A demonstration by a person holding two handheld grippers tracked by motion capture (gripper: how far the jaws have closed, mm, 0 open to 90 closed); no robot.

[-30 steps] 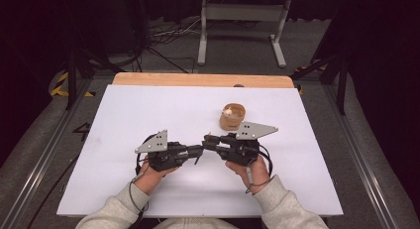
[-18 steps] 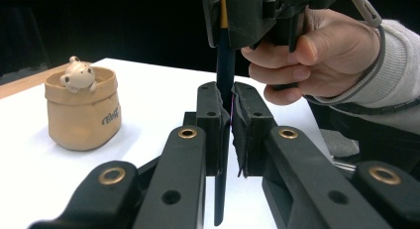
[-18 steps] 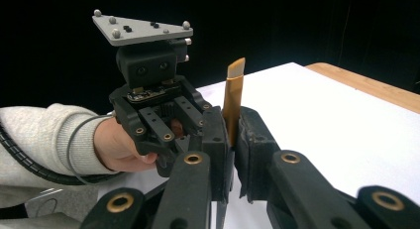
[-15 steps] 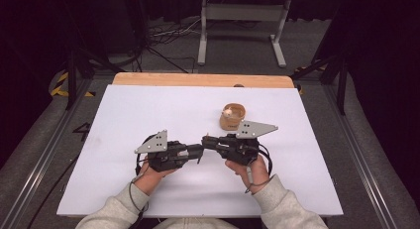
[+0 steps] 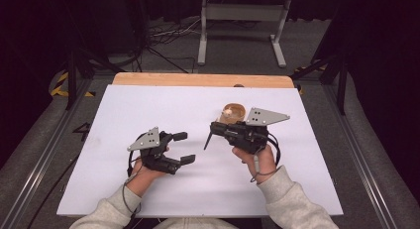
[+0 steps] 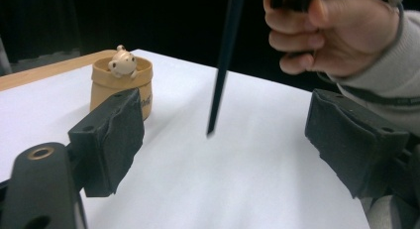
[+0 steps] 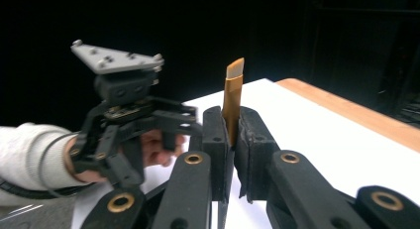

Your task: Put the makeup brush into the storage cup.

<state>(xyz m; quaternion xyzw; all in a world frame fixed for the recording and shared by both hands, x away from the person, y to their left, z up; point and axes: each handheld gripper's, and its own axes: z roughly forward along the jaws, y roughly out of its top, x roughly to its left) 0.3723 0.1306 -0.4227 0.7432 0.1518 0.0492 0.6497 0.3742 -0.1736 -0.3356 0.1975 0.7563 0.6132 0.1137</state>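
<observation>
White counter (image 5: 148, 110) with a bare wooden strip along its far edge, carrying everything. Toward the far right part of the counter, a small tan cup (image 5: 233, 112) with a little animal figure perched at its rim, upright, just beyond the right gripper. Right gripper (image 5: 214, 130) near the counter's middle, slightly right, jaws clamped tight on a slim stick (image 5: 208, 140): dark lower end slanting down toward the counter and, judging from the left gripper view, hanging clear of the surface; golden, slant-cut upper end (image 7: 233, 90) rising between the pads in the right gripper view. Possibly a chopstick, though hard to confirm at this sharpness. Left gripper (image 5: 184, 147) left of centre, nearer the front edge, jaws just opened and spread wide, nothing between them, well apart from the stick.
</observation>
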